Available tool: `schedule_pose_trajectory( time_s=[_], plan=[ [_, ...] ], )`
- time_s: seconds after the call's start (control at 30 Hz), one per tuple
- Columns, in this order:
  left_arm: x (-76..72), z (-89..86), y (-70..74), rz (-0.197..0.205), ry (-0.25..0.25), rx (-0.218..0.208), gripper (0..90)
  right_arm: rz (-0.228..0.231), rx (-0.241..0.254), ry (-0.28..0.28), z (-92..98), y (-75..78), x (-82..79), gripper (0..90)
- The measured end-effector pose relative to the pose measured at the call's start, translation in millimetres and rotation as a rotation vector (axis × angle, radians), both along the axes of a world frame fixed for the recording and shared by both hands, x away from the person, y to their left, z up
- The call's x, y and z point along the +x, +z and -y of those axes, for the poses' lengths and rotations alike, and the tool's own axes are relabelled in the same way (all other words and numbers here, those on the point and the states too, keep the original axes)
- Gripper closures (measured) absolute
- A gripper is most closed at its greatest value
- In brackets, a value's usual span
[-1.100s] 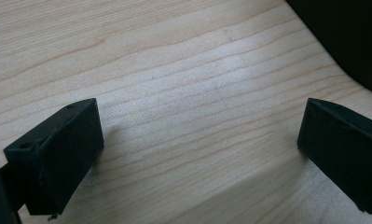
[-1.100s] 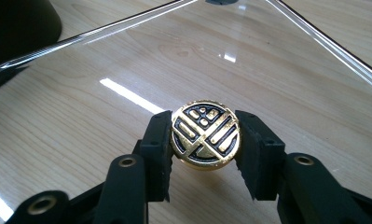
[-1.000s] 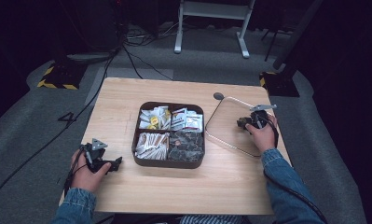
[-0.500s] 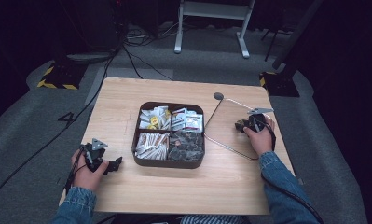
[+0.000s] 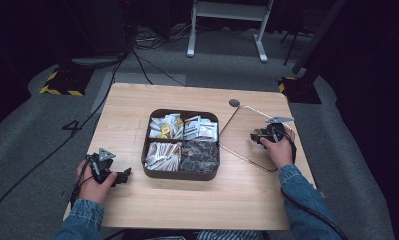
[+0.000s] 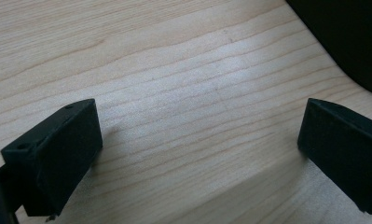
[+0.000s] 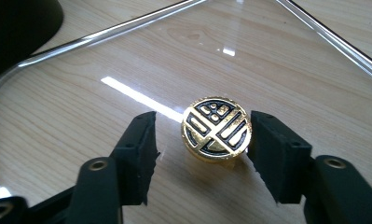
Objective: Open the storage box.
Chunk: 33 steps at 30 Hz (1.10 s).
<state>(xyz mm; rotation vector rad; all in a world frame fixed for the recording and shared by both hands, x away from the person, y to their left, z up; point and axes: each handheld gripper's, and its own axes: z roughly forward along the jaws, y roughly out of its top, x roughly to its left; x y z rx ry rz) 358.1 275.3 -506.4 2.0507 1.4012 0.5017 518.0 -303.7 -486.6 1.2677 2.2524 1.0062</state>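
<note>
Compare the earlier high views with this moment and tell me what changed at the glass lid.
The right gripper has just been opening its jaws: the lid's gold knob sits between them with a gap on one side, so it looks let go. The right hand slid slightly toward the person. The glass lid, the tray and the left gripper, open on the table, stayed put.
</note>
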Motion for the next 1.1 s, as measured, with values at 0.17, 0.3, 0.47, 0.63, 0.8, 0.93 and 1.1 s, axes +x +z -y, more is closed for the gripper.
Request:
schedule_pose_trajectory(
  time_s=[0.17, 0.3, 0.47, 0.63, 0.8, 0.93, 1.1],
  plan=[
    [-0.7, 0.6, -0.2, 0.000, 0.005, -0.002, 0.1, 0.016, -0.010, -0.001, 2.4, 6.2, -6.8, 40.8],
    [-0.4, 0.5, 0.0, 0.000, 0.003, -0.001, 0.1, 0.033, -0.002, -0.010, 5.5, 14.6, -13.2, 40.7],
    [-0.6, 0.9, 0.0, -0.001, 0.008, -0.002, 0.1, 0.059, 0.012, 0.003, 3.1, 27.4, -19.0, 40.3],
    [-1.3, 0.9, 0.0, -0.001, 0.007, -0.002, 0.1, 0.072, 0.023, 0.029, -9.9, 38.8, -28.7, 40.3],
    [-1.3, 1.0, 0.0, -0.001, 0.007, -0.002, 0.1, 0.091, 0.043, 0.061, -23.8, 53.2, -38.3, 40.3],
    [-1.2, 1.0, 0.0, -0.001, 0.007, -0.002, 0.1, 0.100, 0.048, 0.082, -33.0, 64.3, -42.9, 40.3],
    [-1.1, 0.9, 0.0, -0.001, 0.007, -0.001, 0.1, 0.113, 0.056, 0.110, -43.8, 73.7, -45.7, 40.3]
  ],
)
